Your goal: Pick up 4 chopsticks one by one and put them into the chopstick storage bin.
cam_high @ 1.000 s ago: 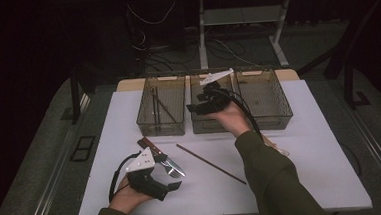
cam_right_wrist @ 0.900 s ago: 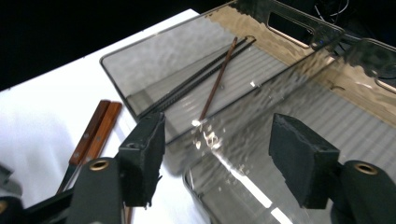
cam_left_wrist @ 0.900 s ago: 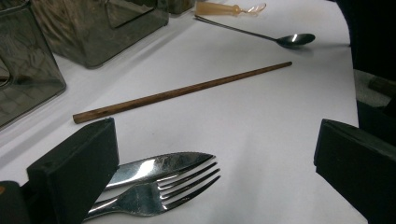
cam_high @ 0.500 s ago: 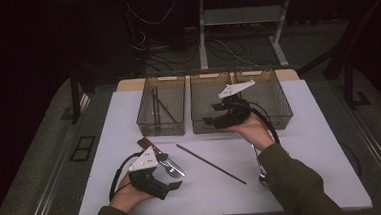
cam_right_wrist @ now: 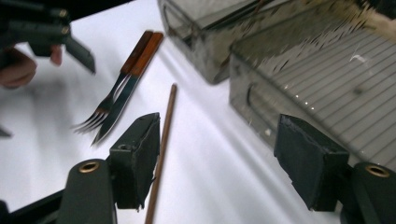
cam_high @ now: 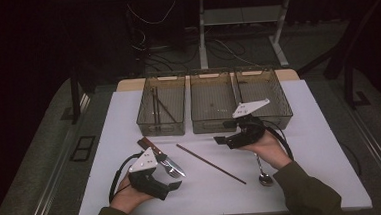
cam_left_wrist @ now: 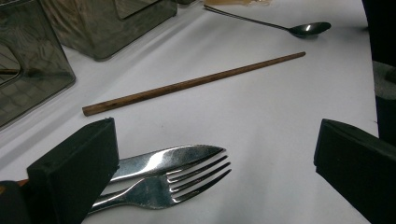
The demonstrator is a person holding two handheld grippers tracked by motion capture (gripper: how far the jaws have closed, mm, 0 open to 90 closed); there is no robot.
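High view: three bins [cam_high: 214, 123] are ranged at 12 o'clock, the left one already holding a chopstick, while a second chopstick [cam_high: 211, 164], a fork [cam_high: 173, 170] with knife [cam_high: 153, 151] and a spoon [cam_high: 261, 171] are left on the mat, so the sorting is judged under way. Left gripper view: the left gripper [cam_left_wrist: 215, 158] is released, fork [cam_left_wrist: 163, 189] and knife [cam_left_wrist: 166, 161] lying by its 9 o'clock jaw. Right gripper view: the right gripper [cam_right_wrist: 219, 161], jaws just opened and empty, is aimed beside the chopstick [cam_right_wrist: 164, 140].
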